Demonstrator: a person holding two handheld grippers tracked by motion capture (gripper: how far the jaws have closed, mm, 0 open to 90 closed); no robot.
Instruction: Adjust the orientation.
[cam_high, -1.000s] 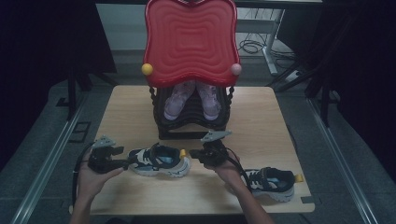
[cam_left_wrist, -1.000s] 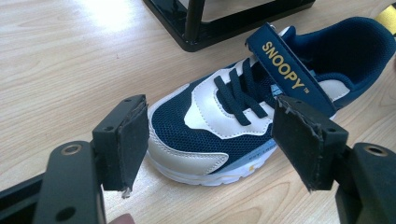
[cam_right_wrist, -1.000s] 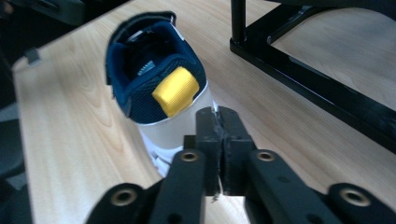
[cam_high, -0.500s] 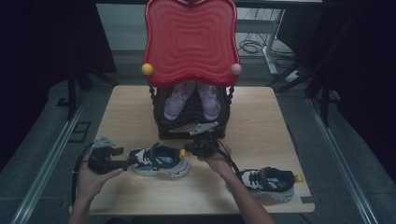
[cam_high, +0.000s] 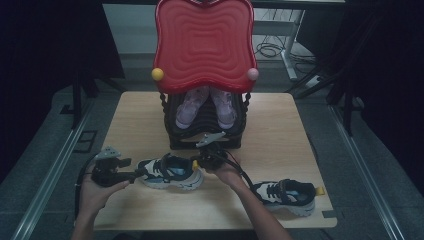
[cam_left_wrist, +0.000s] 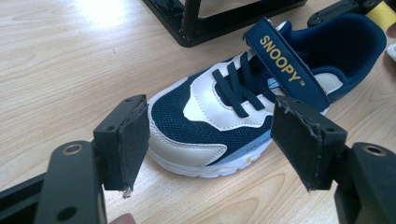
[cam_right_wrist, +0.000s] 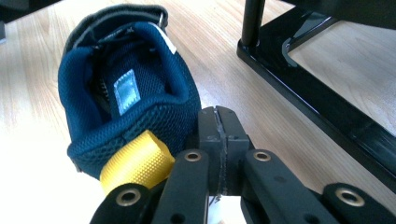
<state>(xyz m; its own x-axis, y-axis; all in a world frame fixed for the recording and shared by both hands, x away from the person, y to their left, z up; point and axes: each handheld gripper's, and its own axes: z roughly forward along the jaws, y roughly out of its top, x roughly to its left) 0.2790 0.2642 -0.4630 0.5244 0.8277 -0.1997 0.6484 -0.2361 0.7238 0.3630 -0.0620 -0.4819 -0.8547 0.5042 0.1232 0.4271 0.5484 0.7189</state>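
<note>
Right gripper (cam_right_wrist: 218, 140): fingers pressed together w/ nothing between them, tips just beside the heel of the navy Snoopy sneaker (cam_high: 171, 171), next to its yellow heel tab (cam_right_wrist: 135, 163). Left gripper (cam_left_wrist: 210, 140): fingers spread wide, one each side of the sneaker's toe, not touching it. Sneaker lies upright on the wooden table (cam_high: 135, 125), front-center, between both grippers. Just behind it stands a black shoe rack (cam_high: 205, 135) w/ a pair of pink shoes (cam_high: 205, 107) under a red wavy panel (cam_high: 204, 42). Second navy sneaker (cam_high: 285, 195) is well apart, near the front right corner.
</note>
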